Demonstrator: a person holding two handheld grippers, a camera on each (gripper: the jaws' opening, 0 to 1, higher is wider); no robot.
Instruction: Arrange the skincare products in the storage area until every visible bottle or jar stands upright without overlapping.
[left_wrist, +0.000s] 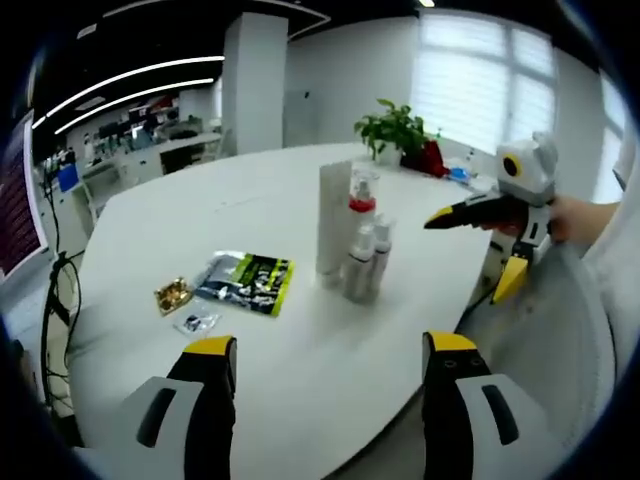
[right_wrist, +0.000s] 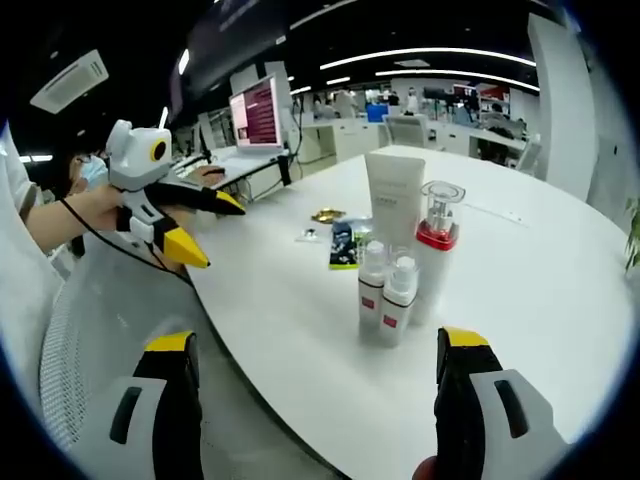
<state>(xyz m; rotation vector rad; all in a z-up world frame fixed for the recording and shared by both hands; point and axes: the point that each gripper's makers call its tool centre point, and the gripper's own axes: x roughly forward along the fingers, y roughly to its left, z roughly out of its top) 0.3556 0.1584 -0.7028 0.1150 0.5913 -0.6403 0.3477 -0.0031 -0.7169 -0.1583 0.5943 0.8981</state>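
Several skincare products stand upright in a tight cluster on the white table (left_wrist: 160, 240): a tall white tube (left_wrist: 335, 220) (right_wrist: 393, 198), a clear-capped bottle with a red collar (left_wrist: 362, 205) (right_wrist: 438, 240) and two small white bottles (left_wrist: 360, 262) (right_wrist: 372, 290) in front. They stand very close together, perhaps touching. My left gripper (left_wrist: 330, 343) is open near the table's edge, short of the cluster, holding nothing; it enters the right gripper view from the left (right_wrist: 213, 232). My right gripper (right_wrist: 315, 342) is open too, off the table's edge, and appears beside the cluster (left_wrist: 475, 250).
A green-and-black sachet (left_wrist: 245, 282) (right_wrist: 343, 243), a gold-wrapped item (left_wrist: 173, 295) (right_wrist: 327, 214) and a small clear packet (left_wrist: 197, 322) lie flat left of the cluster. A potted plant (left_wrist: 395, 130) stands at the far edge. A mesh chair back (right_wrist: 90, 330) is close by.
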